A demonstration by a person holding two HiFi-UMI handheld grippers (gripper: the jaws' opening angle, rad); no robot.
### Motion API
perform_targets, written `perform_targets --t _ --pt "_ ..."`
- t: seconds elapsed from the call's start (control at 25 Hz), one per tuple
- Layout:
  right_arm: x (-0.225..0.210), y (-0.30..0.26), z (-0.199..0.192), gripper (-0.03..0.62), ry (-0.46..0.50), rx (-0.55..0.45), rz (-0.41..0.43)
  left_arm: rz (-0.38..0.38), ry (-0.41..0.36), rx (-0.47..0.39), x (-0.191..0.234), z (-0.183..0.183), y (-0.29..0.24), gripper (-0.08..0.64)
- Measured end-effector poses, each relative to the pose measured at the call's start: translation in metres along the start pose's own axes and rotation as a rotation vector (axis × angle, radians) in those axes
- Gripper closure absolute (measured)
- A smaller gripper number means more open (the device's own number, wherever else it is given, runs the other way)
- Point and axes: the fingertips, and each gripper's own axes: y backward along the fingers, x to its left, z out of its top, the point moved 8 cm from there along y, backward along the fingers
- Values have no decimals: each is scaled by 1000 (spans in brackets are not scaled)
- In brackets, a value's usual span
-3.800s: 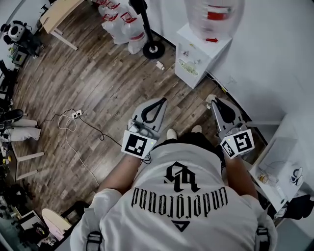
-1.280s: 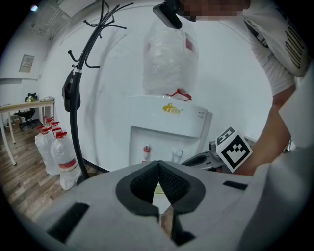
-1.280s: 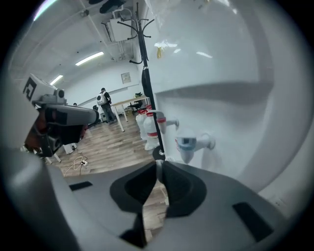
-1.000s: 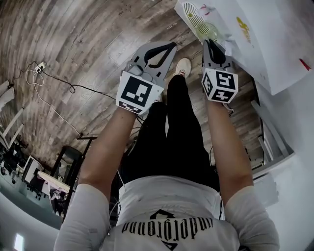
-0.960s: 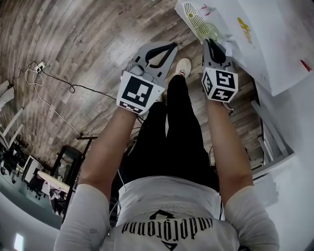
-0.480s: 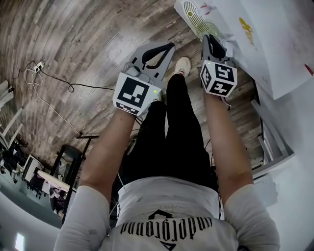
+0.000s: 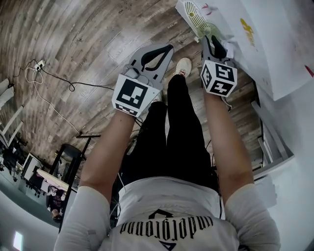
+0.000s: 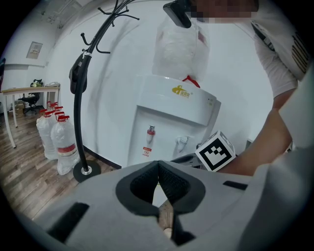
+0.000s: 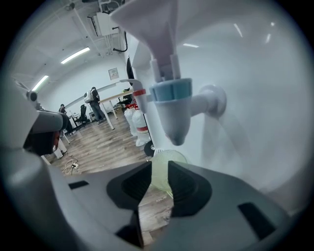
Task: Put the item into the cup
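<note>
At the white water dispenser, the left gripper is pressed together on nothing. The right gripper has just been opening its jaws, and the pale green cup sits between them, under the blue tap.

White short-sleeved T-shirt, loose sleeves. Black gothic lettering across the front, reads upside down from above. Small black pointed emblem next to it. Slim black trousers. One pale shoe shows, rounded toe. Black camera mounted at the head.
</note>
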Motion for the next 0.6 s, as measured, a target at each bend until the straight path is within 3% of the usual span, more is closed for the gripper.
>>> perform_targets --t 0.32,0.6 --pt "0 7 -6 476 5 7 -1 2 -5 -3 -7 -2 7 552" --pt "14 32 0 474 28 -4 11 6 -32 -34 -16 18 28 552"
